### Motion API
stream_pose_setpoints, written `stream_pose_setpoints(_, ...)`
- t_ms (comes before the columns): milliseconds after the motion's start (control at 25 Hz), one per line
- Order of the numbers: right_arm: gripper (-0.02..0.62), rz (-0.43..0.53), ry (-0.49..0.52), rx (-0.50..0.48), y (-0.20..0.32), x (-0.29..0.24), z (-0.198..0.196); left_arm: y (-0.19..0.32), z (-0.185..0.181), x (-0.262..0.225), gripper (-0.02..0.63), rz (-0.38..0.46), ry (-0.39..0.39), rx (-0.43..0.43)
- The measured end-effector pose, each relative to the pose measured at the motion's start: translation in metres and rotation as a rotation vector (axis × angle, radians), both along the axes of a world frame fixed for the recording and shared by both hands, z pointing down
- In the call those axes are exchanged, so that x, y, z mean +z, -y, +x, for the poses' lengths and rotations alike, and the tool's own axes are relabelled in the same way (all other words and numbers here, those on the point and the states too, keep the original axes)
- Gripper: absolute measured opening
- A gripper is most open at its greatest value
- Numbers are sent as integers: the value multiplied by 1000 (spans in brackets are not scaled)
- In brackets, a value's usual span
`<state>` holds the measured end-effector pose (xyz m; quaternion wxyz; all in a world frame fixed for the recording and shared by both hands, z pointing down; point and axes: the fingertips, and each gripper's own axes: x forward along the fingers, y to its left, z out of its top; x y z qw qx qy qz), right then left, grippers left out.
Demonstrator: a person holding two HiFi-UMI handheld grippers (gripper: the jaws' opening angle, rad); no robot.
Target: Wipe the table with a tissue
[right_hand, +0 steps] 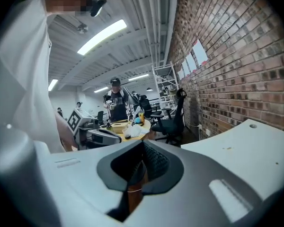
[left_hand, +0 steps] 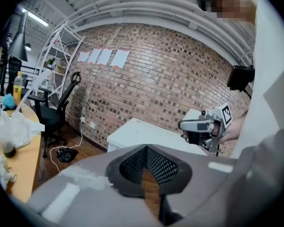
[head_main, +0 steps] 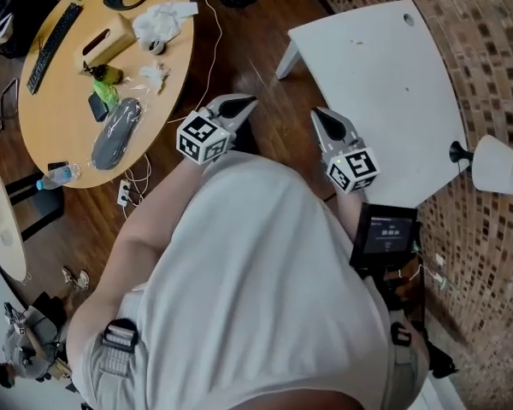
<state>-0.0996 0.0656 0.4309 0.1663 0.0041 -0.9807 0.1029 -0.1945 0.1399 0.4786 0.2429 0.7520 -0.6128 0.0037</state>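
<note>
The white table stands by the brick wall at the right, with a small speck on its top. A tissue box and a crumpled tissue lie on the round wooden table at the left. My left gripper and right gripper hang side by side in front of my body, over the wooden floor between the two tables. Both are shut with nothing in them. The left gripper view shows the white table and the right gripper beside it.
The round table also carries a keyboard, a white plastic bag and a grey case. A white lamp stands at the white table's near corner. Cables trail on the floor. A person and office chairs are farther back.
</note>
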Motion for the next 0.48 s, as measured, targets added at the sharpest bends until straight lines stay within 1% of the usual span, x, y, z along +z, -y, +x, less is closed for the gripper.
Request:
stream_pose_setpoints(80, 8, 14, -15, -36, -1, 1, -24, -2, -21, 0, 5, 15, 0, -13)
stream_pose_setpoints(240, 8, 10, -31, -98, -1, 0, -70, -1, -58, 0, 5, 39, -6, -56)
stream_pose_setpoints(480, 8, 27, -44, -157, 4, -11, -119, 4, -98, -7, 5, 83, -19, -105)
